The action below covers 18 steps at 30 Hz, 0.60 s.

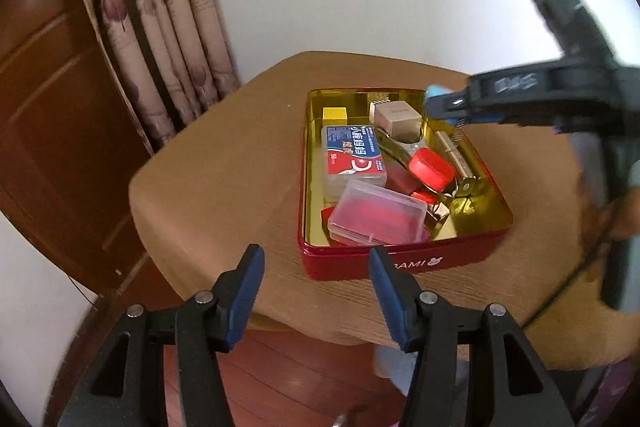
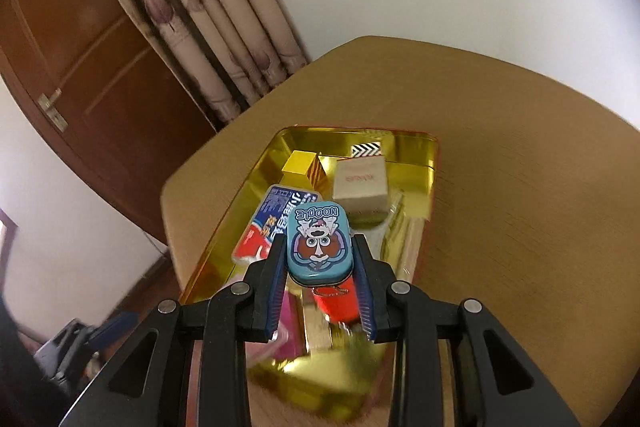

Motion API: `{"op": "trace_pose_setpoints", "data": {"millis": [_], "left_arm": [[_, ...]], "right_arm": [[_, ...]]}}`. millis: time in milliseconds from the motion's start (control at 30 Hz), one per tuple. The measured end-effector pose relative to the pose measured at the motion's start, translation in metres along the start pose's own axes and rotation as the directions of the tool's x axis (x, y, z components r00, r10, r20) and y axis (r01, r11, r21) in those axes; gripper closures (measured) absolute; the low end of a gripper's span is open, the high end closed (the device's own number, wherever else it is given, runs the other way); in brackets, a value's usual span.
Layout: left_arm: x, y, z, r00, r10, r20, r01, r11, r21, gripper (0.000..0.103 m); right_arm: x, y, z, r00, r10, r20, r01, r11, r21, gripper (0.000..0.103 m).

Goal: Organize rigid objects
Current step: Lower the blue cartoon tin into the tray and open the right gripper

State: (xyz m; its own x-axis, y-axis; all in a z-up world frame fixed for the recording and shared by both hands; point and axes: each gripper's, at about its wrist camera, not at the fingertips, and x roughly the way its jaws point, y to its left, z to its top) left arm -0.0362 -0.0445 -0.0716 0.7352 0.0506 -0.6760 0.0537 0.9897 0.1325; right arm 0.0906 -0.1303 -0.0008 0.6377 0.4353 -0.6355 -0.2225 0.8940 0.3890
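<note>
Left wrist view: the left claw (image 1: 316, 267) gapes wide, empty, before a red tin (image 1: 400, 259) on the counter (image 1: 224, 179), crowded with a clear box (image 1: 376, 215) and red cap (image 1: 431, 169).

Right wrist view: the right claw (image 2: 322, 267) grips a blue "NOODLE" tin (image 2: 320, 245) above the red tin's gold interior (image 2: 416, 171).

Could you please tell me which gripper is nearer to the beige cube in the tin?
Right. The right gripper, shut on a small blue tin, hovers just short of the beige cube; the left gripper waits open outside the tin's near wall.
</note>
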Motion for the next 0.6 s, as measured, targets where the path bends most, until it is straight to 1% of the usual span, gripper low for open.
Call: {"op": "trace_pose_setpoints", "data": {"millis": [67,133,367,400,467,600], "left_arm": [[0.006,0.007,0.001,0.998,-0.04,-0.038,0.038,0.998,-0.043,0.047],[0.01,0.009,0.0,0.996,-0.063,-0.058,0.06,0.997,-0.058,0.047],[0.013,0.01,-0.001,0.996,-0.063,-0.061,0.059,0.996,-0.068,0.047],[0.014,0.01,-0.002,0.996,-0.064,-0.064,0.06,0.996,-0.068,0.047],[0.015,0.009,-0.003,0.994,-0.071,-0.077,0.066,0.996,-0.064,0.047],[0.014,0.008,-0.004,0.996,-0.06,-0.068,0.056,0.997,-0.06,0.047]], "right_arm": [[0.013,0.007,0.004,1.0,-0.015,-0.005,0.015,1.0,-0.005,0.073],[0.021,0.008,0.006,1.0,-0.024,-0.005,0.024,1.0,0.006,0.073],[0.034,0.008,0.01,0.999,-0.045,-0.001,0.045,0.999,0.025,0.071],[0.033,0.009,0.01,0.999,-0.052,0.001,0.052,0.998,0.023,0.07],[0.029,0.01,0.009,0.998,-0.06,0.015,0.06,0.998,0.018,0.064],[0.005,0.019,0.004,0.995,-0.053,0.082,0.053,0.999,0.001,0.055]]}}
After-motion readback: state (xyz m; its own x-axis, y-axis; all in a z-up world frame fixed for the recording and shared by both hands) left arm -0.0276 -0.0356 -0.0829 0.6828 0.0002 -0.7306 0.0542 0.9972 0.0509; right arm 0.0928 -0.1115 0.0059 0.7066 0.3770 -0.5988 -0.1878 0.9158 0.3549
